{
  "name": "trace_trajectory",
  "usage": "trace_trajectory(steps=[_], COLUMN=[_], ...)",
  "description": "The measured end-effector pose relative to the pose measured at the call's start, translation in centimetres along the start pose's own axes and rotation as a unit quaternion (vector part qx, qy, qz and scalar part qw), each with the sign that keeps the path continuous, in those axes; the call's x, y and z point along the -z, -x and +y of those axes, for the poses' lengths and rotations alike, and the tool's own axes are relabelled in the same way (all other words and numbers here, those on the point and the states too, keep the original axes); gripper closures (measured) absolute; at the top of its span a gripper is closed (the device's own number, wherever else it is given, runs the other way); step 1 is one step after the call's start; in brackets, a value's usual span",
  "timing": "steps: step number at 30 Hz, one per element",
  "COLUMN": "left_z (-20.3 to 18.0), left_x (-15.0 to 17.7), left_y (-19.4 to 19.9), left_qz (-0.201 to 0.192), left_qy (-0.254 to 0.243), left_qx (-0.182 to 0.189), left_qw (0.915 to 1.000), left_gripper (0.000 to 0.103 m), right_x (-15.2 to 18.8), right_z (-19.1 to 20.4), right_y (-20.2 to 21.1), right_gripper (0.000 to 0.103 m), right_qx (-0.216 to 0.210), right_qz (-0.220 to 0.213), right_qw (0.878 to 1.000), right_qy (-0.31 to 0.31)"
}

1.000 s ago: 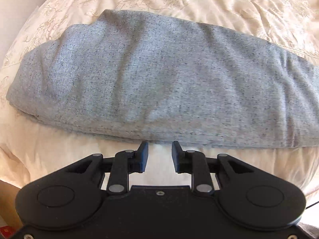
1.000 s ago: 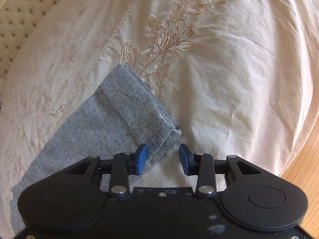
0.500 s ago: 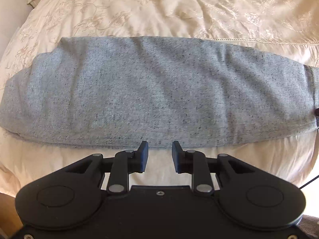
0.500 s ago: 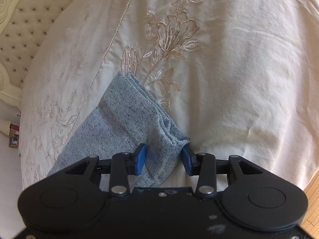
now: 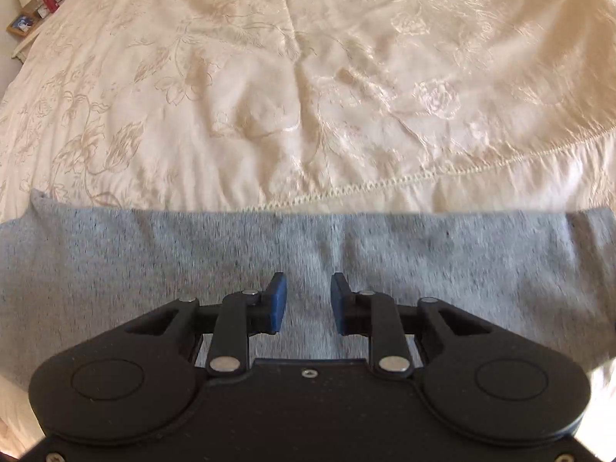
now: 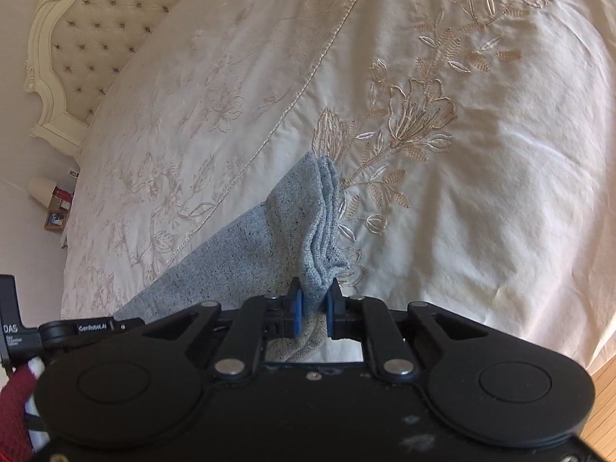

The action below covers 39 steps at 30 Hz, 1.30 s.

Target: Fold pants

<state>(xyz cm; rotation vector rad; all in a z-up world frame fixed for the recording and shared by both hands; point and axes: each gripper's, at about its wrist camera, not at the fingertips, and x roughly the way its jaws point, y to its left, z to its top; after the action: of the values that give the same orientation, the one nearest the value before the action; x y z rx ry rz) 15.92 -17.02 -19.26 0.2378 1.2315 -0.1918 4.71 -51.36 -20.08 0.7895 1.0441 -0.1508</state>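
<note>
Bed (image 5: pixel 308 77): cream cover with stitched flowers fills both views; wide bare cloth lies beyond the pants in the left view and to the right of them in the right view.
Bed edges: a corded seam (image 6: pixel 308 77) runs slantwise across the cover; wood floor (image 6: pixel 604 381) shows past the bed's lower right edge.
Headboard (image 6: pixel 88 27): tufted, carved pale frame, top left of the right view.
Nightstand (image 5: pixel 27 23): far left, with a lamp, a framed picture and a red item.
Pants (image 5: pixel 154 269): grey flecked, lying across the bed as a long band; far edge straight, parallel to a scalloped hem in the cover. Blurred in the left view.
Pants end (image 6: pixel 319 231): layered cuff bunched and raised off the cover, rising from the right gripper.
Left gripper (image 5: pixel 308 304): over the middle of the band, jaws closing, a gap showing between the blue pads; whether they touch the cloth I cannot tell.
Right gripper (image 6: pixel 312 308): jaws closing, pads pinching the cuff layers.
Writing: "GenRobot.AI" and "DAS" on the black mount (image 6: pixel 23 331) at lower left of the right view; smaller print unreadable.
Sleeve (image 6: pixel 15 415): dark red with white, bottom left corner.
</note>
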Motion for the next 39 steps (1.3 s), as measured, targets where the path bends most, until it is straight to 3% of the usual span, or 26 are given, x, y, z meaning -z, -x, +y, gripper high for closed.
trace_trajectory(steps=[1,7,13,16,19,25,28,30,32,39], left_z=[0.2,1.2,1.9,1.9,1.5,0.6,1.2,3.0,5.8,16.2], left_x=[-0.6,-1.9,0.7,3.2,4.4,3.7,3.5,3.8,4.3,5.6], left_y=[-0.6,-4.8,-1.4,-0.4,-1.6,-4.3,-3.4,-2.4,-1.2,0.9], left_qz=[0.001,0.057,0.022,0.027,0.045,0.055,0.045,0.039,0.034,0.024], left_qy=[0.009,0.02,0.052,0.05,0.036,0.005,-0.012,0.005,0.02,0.042], left_qx=[0.003,-0.005,0.02,0.033,0.032,0.027,0.055,0.08,0.097,0.105], left_qw=[1.0,0.9982,0.9982,0.9978,0.9978,0.9981,0.9974,0.996,0.9945,0.9933], left_gripper=[0.083,0.083,0.083,0.083,0.083,0.086,0.084,0.077,0.077,0.077], right_x=[-0.1,-0.2,-0.5,-0.6,-0.7,-0.3,0.1,0.7,1.3,6.0], right_z=[0.2,1.1,1.2,1.5,1.9,3.5,5.4,7.5,9.8,22.5], right_y=[0.1,0.3,-0.2,-0.4,-0.4,0.0,0.5,1.0,1.5,2.8], right_gripper=[0.091,0.091,0.091,0.091,0.091,0.091,0.091,0.091,0.091,0.091], right_qx=[-0.001,0.003,0.012,0.016,0.02,0.039,0.056,0.066,0.076,0.054], right_qz=[0.0,0.004,0.009,0.008,0.005,-0.009,-0.027,-0.041,-0.053,-0.092], right_qw=[1.0,1.0,1.0,1.0,1.0,0.999,0.997,0.995,0.992,0.973], right_qy=[0.005,0.019,0.013,0.015,0.019,0.032,0.05,0.064,0.082,0.205])
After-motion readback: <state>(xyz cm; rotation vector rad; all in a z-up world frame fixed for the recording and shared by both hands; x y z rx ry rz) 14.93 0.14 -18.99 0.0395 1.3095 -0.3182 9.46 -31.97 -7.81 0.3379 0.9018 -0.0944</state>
